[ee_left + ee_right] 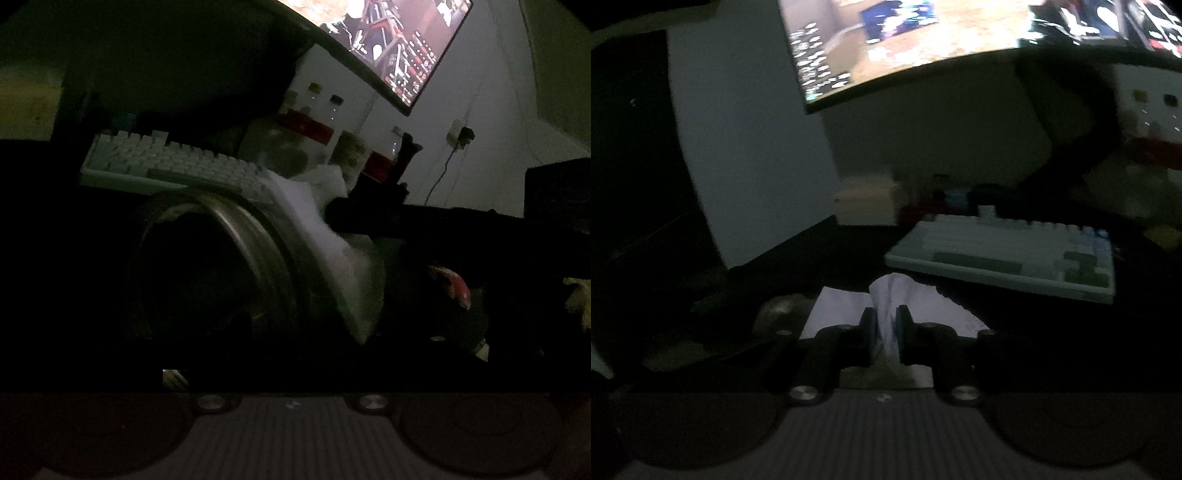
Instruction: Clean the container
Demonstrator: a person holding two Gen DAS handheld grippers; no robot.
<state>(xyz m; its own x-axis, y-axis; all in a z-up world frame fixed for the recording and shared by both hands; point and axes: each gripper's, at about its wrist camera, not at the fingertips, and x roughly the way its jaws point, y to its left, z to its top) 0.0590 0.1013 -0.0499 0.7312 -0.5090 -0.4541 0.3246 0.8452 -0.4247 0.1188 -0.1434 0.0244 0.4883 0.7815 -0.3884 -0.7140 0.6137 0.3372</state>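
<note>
The scene is very dark. In the left wrist view a round clear container [221, 266] lies on its side right in front of the camera, its rim toward the right. My left gripper seems to hold it, but its fingers are lost in shadow. A white tissue [332, 240] presses on the container's rim, held by my right gripper [336, 218], which reaches in from the right. In the right wrist view my right gripper [885, 328] is shut on the white tissue [886, 306], with the container's edge [775, 314] dimly below left.
A white keyboard [173, 162] [1008, 254] lies on the dark desk behind the container. A lit monitor [399, 44] [923, 33] hangs above. A white and red boxy object [314, 122] and small bottles stand behind the keyboard. A cable and plug [458, 136] sit on the right wall.
</note>
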